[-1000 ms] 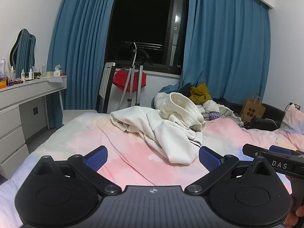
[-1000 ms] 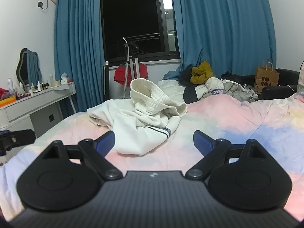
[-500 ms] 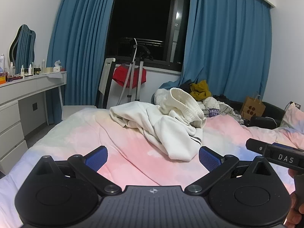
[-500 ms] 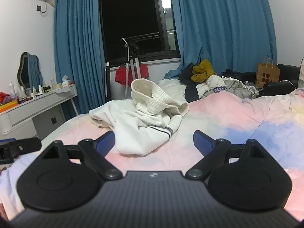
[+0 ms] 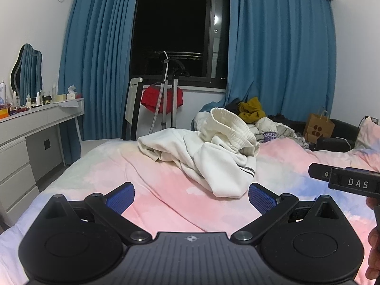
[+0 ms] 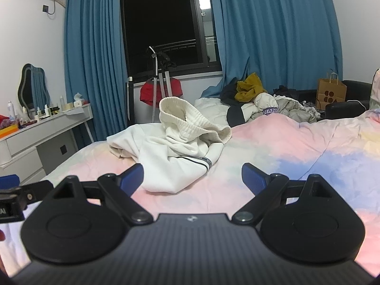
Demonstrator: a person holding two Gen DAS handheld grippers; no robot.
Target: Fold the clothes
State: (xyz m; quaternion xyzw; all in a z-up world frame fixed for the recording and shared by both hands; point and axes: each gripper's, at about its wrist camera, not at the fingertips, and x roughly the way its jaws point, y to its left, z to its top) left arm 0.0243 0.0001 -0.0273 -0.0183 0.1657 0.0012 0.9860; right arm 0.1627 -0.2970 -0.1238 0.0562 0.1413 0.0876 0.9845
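A crumpled cream-white fleece garment with a ribbed cuff and a thin dark stripe (image 5: 209, 152) lies heaped on the pastel pink-and-blue bed cover (image 5: 152, 190), toward the bed's far side. The left gripper (image 5: 191, 193) hovers short of the heap, its blue-padded fingers (image 5: 121, 196) spread wide and holding nothing. The right gripper (image 6: 192, 178) hovers nearer the heap's front hem, equally spread and empty. Both seem poised for a first grasp; which edge is hem or sleeve is hard to tell. Behind the heap, a mixed pile of other clothes (image 6: 266, 104) sits at the bed's end.

Dresser bottles (image 5: 28, 98) too small
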